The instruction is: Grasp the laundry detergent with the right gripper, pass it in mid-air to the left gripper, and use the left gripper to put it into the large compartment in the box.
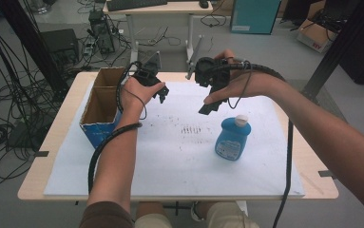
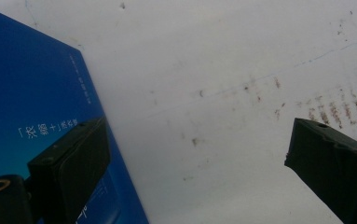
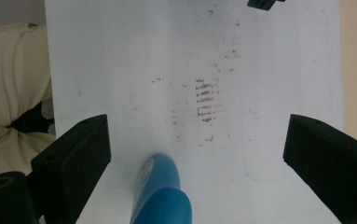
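Above the white sheet, my left gripper hangs open and empty in the person's left hand, just right of an open cardboard box. The box's blue side fills the left of the left gripper view, behind my left gripper's wide-apart jaws. My right gripper is held higher, tilted down, also open with nothing in it. A blue bottle with a white cap stands upright below and right of it. In the right gripper view the blue bottle sits low between my right gripper's jaws, untouched.
Brown smudges mark the middle of the sheet. The wooden table edge frames the sheet. The person's light trousers show past the near edge. Cables, a desk and boxes stand on the floor beyond the table.
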A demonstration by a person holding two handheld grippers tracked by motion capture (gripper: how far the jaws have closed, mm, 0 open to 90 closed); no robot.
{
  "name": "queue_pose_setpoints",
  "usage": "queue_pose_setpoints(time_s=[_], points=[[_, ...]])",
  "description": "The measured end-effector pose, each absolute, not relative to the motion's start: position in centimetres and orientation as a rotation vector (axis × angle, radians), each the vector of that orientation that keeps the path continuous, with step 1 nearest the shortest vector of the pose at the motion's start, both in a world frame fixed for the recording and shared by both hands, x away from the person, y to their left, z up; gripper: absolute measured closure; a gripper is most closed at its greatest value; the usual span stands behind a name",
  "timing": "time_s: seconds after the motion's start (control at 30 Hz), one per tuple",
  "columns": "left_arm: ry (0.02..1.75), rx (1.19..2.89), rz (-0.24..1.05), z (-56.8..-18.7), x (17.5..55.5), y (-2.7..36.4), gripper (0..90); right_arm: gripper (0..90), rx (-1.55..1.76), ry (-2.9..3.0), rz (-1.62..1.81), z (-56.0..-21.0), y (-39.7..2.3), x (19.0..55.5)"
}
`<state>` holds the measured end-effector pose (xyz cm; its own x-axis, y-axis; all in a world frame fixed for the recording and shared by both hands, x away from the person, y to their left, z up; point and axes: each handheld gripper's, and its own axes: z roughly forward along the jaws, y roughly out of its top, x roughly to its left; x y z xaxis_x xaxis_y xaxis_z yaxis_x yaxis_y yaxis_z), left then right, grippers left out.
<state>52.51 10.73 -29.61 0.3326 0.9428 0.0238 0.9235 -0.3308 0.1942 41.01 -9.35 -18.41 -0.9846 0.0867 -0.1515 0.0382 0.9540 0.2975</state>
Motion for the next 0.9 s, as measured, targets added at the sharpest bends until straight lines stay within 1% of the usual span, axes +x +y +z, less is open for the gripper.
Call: queue_pose_setpoints(time_s=[0.3, 0.9], points=[[1.717, 2.45, 0.204, -29.4, 52.4, 10.7, 6.6, 7.5, 0.118, 2.938, 0.439, -18.4, -10.2, 40.9], [1.711, 2.447, 0.217, -29.1, 52.1, 10.4, 6.5, 7.3, 0.206, 2.911, 0.431, -18.3, -14.8, 40.1]])
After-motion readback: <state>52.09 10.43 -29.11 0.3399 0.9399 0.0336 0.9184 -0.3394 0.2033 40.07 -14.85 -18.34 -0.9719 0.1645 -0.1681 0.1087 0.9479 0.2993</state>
